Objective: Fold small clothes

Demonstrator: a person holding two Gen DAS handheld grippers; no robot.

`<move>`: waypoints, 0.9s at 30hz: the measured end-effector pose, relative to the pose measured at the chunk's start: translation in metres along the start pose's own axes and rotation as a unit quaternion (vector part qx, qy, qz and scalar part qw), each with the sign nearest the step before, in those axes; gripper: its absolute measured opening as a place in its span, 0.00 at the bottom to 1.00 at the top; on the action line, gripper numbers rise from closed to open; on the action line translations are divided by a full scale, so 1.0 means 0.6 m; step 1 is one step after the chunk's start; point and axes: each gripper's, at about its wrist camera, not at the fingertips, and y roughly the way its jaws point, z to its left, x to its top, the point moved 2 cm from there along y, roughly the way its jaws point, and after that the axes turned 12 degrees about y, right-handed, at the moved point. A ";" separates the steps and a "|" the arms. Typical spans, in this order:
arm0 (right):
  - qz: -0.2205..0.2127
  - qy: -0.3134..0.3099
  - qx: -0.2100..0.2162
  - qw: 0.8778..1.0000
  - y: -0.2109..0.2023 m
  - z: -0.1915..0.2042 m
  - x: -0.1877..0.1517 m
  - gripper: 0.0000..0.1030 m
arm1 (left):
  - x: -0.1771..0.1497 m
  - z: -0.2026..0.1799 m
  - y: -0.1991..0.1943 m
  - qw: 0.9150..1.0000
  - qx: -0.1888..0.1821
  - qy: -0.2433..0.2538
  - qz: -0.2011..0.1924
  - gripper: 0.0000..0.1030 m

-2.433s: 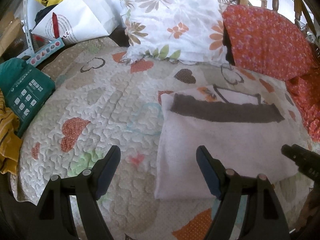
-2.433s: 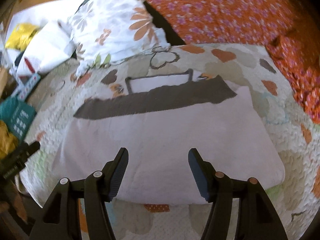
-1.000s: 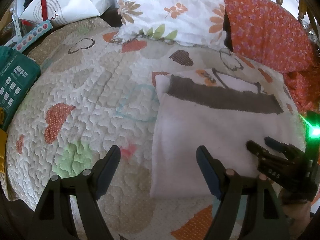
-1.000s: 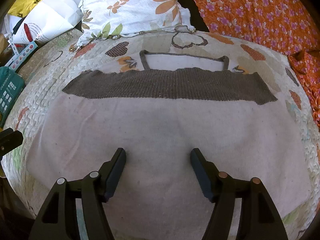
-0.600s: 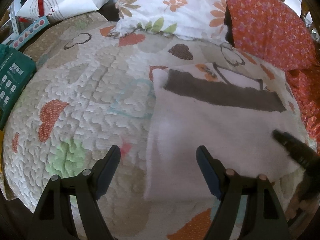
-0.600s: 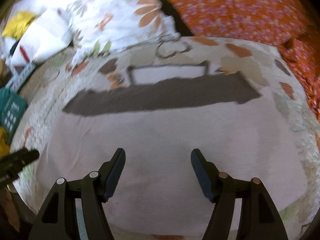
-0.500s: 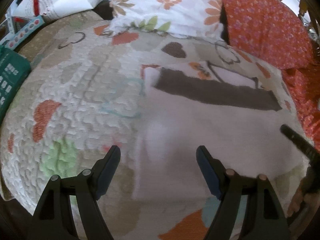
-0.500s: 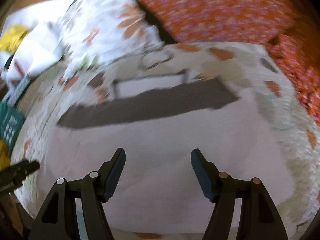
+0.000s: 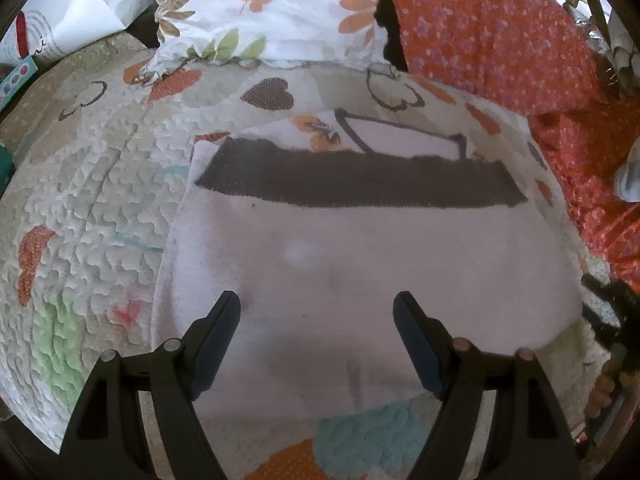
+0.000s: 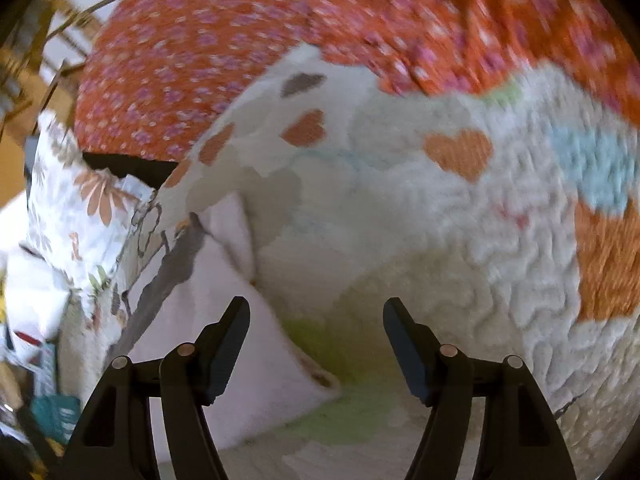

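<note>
Quilted bedspread (image 9: 92, 208) with heart patches fills both views; floral pillow (image 9: 260, 8) and orange flowered pillow (image 9: 480, 28) sit at the far edge.

Since a second ago: right wrist view has swung off the garment and rolled, so the quilt and orange pillow now fill it, with the picture blurred. Left wrist view has slid across, from the garment's left edge to over its middle.

Left gripper (image 9: 316, 320) tilts steeply down over the white garment (image 9: 360, 264), fingers wide apart, nothing between them, not touching the cloth as far as shows.

Right gripper (image 10: 316, 320) also tilts down, fingers spread wide and empty. Garment's corner (image 10: 256, 368) lies under and beside its left finger; bare quilt lies under the right one.

Garment lies flat on the quilt, its dark band (image 9: 360, 180) toward the pillows.
</note>
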 end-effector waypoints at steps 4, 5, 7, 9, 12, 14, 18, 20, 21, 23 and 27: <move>0.031 -0.002 0.033 0.999 0.023 -0.010 -0.009 0.76 | -0.002 0.015 0.003 1.000 0.003 -0.014 0.003 0.76; 0.038 -0.006 0.046 0.998 0.025 -0.005 -0.009 0.78 | -0.002 0.021 0.002 1.000 0.004 -0.019 0.002 0.76; 0.060 0.007 0.085 0.995 0.033 0.000 -0.012 0.78 | -0.003 0.032 0.000 1.000 0.006 -0.028 0.001 0.76; 0.077 0.015 0.107 0.991 0.047 0.005 -0.020 0.78 | -0.004 0.039 -0.001 0.999 0.003 -0.034 0.003 0.76; 0.071 -0.016 0.102 0.992 0.063 0.027 -0.031 0.78 | -0.005 0.047 -0.001 0.999 -0.006 -0.041 0.006 0.76; 0.065 -0.029 0.097 0.993 0.067 0.037 -0.034 0.78 | -0.005 0.051 -0.001 0.999 -0.005 -0.045 0.007 0.76; 0.050 -0.048 0.086 0.994 0.079 0.057 -0.041 0.76 | -0.005 0.063 -0.004 0.998 -0.006 -0.055 0.007 0.76; 0.054 -0.069 0.082 0.993 0.087 0.075 -0.052 0.56 | -0.006 0.070 -0.006 0.998 -0.007 -0.060 0.006 0.76; 0.057 -0.075 0.080 0.992 0.090 0.078 -0.055 0.50 | -0.007 0.076 -0.009 0.998 -0.006 -0.064 0.005 0.76; 0.054 -0.090 0.076 0.992 0.091 0.093 -0.063 0.17 | -0.009 0.090 -0.016 0.997 -0.002 -0.071 0.002 0.76; 0.035 -0.117 0.064 0.990 0.066 0.142 -0.075 0.16 | -0.013 0.153 -0.043 0.993 0.009 -0.116 -0.016 0.76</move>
